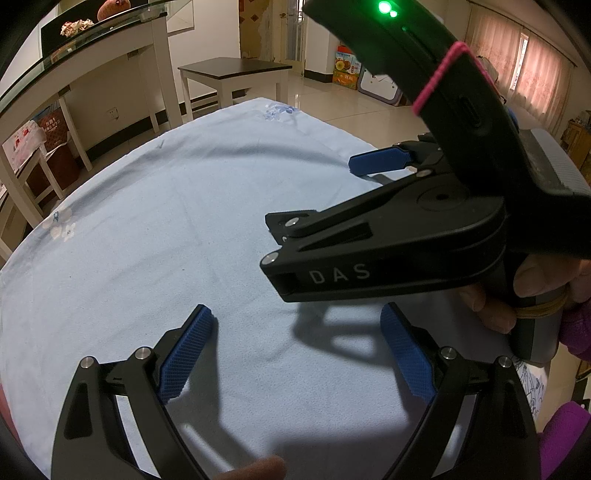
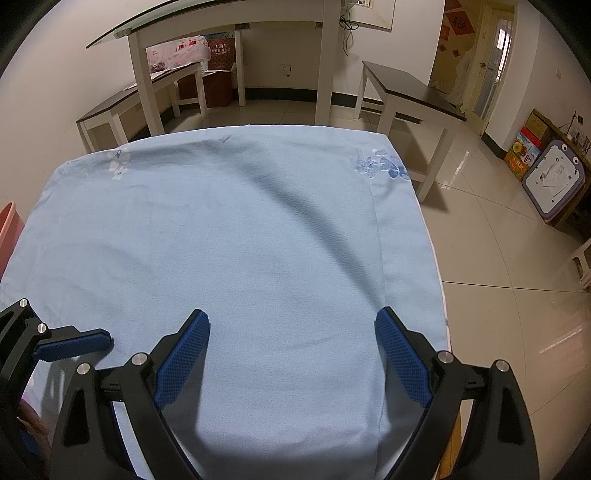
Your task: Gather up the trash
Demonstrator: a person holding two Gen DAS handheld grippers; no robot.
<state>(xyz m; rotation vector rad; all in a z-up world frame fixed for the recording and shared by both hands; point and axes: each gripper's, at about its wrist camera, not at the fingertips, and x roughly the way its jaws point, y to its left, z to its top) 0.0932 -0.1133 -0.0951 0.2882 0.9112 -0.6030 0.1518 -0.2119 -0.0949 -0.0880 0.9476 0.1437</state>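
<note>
I see the table [image 2: 229, 229] first: it fills both views, draped in a pale blue cloth [image 1: 155, 229] with small flower prints near its far corners. Its surface shows bare cloth and shadows only; I cannot find any trash on it in either view.

Behind it, against the wall, a glass-topped white console [image 2: 236, 40] stands with red boxes and a plastic bag underneath. A dark-topped side table [image 2: 410, 88] sits on the glossy tiled floor [image 2: 498, 288] to the right of it. A pink bin edge [image 2: 9, 225] shows just beside the table's left side in the right wrist view.

Right gripper [image 2: 291, 358]: jaws spread wide, nothing between the blue pads, held above the near part of the cloth. From the left wrist view it crosses in from the right side as a black body marked "DAS", one blue finger forward, gripped by a hand [image 1: 517, 291] with a purple sleeve [image 1: 569, 435] behind.

Left gripper [image 1: 295, 350]: jaws equally wide apart, empty, above the near edge of the cloth. The two grippers sit close together, side by side, not touching as far as I can tell.

A green indicator light [image 1: 384, 7] glows on the right unit.
</note>
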